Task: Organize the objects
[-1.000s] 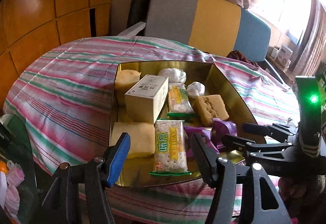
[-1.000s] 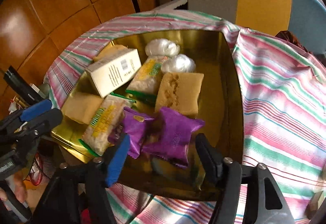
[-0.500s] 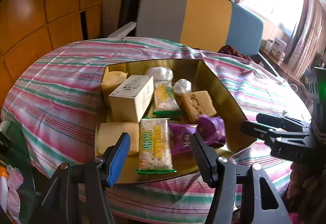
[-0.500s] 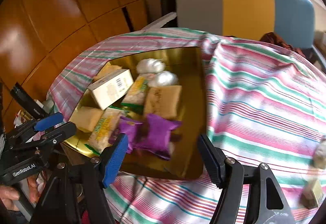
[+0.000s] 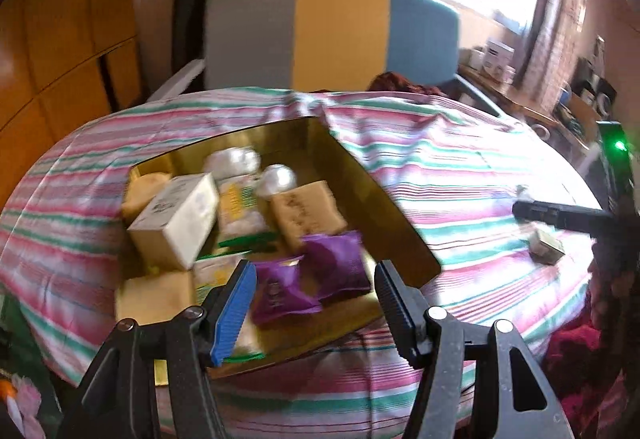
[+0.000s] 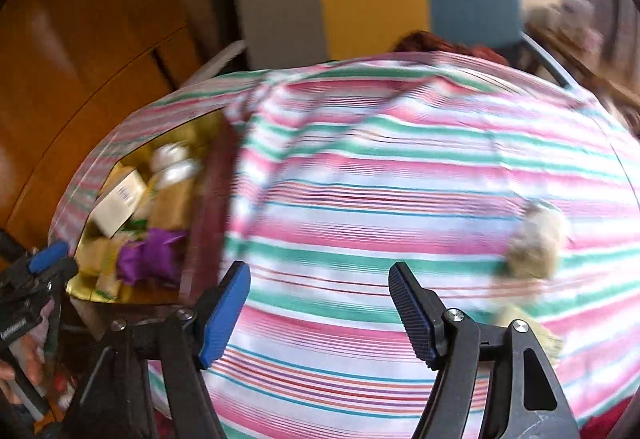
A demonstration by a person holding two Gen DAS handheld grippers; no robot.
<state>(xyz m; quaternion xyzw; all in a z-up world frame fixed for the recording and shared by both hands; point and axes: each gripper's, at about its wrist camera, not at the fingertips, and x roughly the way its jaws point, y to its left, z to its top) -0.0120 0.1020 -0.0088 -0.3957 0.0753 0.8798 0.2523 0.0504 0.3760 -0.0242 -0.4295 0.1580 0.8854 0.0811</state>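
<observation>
Hovering with jaws spread and empty, the left gripper [image 5: 314,299] hangs over the gold tray [image 5: 404,239] – two purple packets [image 5: 312,279] at its 12 o'clock, print blurred beyond reading. The right gripper [image 6: 320,303] – also spread, empty – faces the striped cloth [image 6: 400,179]; a small snack [image 6: 536,239] lies at 2 o'clock.

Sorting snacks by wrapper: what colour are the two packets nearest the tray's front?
Purple packets, clearest in the left wrist view.

striped cloth [image 6: 400,199] lies open; gold tray [image 5: 404,239] crowded with packets.
</observation>
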